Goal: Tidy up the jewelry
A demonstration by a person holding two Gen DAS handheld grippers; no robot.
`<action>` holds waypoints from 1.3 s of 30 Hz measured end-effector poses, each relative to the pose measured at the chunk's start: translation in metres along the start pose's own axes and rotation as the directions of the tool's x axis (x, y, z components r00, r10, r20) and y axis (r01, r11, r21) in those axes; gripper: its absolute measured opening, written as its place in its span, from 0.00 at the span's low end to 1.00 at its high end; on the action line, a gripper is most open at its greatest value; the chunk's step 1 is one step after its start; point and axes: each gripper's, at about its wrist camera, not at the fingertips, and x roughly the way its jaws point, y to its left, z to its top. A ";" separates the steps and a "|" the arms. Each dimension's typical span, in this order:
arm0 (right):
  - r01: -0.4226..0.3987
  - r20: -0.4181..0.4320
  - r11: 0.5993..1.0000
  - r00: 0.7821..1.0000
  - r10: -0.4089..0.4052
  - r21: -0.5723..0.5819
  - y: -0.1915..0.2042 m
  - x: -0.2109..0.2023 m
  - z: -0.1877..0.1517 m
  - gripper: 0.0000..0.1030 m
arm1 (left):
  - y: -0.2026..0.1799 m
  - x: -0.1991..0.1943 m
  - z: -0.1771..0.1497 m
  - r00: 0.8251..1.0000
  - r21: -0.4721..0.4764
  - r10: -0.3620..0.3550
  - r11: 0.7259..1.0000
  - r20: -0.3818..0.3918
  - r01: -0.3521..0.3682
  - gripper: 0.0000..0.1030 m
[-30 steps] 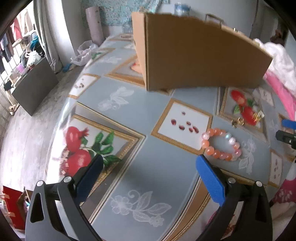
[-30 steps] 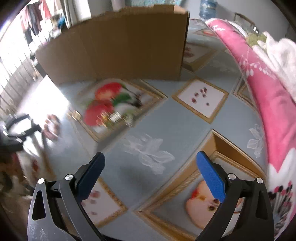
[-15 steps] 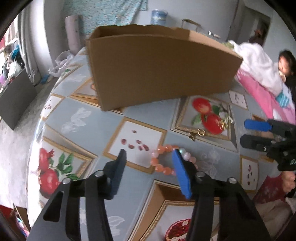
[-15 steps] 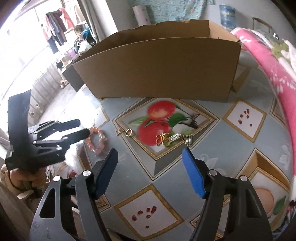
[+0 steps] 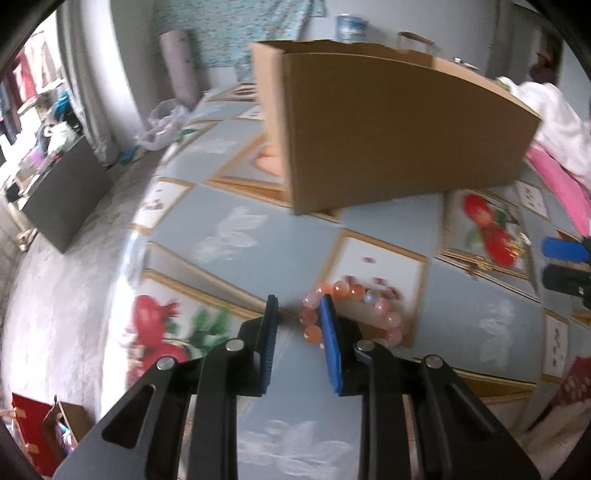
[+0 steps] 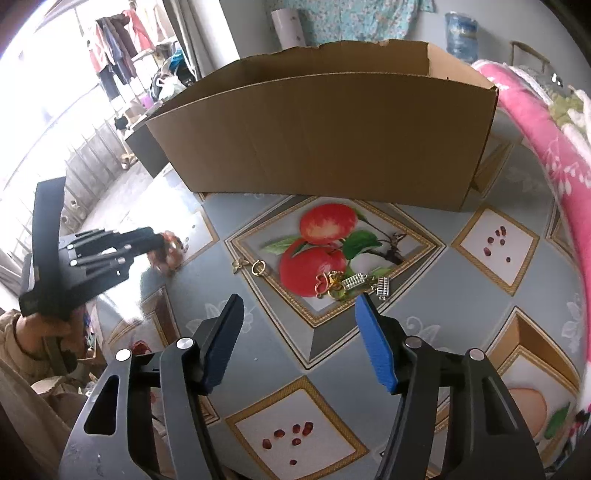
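Jaws of the left gripper (image 5: 298,308) are narrowing around a bead bracelet (image 5: 347,314); right gripper (image 6: 299,306) is closing, empty, near gold trinkets (image 6: 351,284).

Pink blanket (image 6: 532,140) beside fruit-patterned tablecloth (image 6: 436,206), water jug (image 6: 461,31) behind

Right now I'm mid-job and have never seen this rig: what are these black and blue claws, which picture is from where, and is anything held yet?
There is no robot: a person holds a two-finger gripper in each hand, each carrying a fisheye camera that looks along its fingers.

The left wrist view shows the left gripper. Its jaws have just been closing, with part of the pink bead bracelet between them; the pads do not visibly pinch it yet.

The right wrist view shows the right gripper, its jaws also just closing, nothing between them. It points toward a gold and silver trinket pile and two small charms.

Everything lies on the fruit-patterned tablecloth, before an open cardboard box. Nothing is held.
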 end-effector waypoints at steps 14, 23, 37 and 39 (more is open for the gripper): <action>-0.020 0.019 0.999 1.000 0.021 -0.037 0.004 0.000 -0.006 0.43 | -0.010 -0.036 0.013 0.973 -0.006 -0.168 0.985 0.160 0.172 0.42; -0.014 0.006 0.999 1.000 0.014 -0.035 -0.003 0.005 -0.007 0.18 | -0.071 -0.026 0.005 0.956 0.117 -0.276 0.957 0.098 0.264 0.42; 0.067 0.011 0.995 0.998 -0.066 -0.075 -0.013 0.017 0.005 0.19 | -0.096 -0.014 0.003 0.952 0.220 -0.300 0.935 0.068 0.279 0.42; 0.080 0.000 0.993 0.997 -0.080 -0.084 -0.013 0.021 0.006 0.19 | -0.095 -0.013 0.003 0.951 0.216 -0.301 0.935 0.065 0.281 0.42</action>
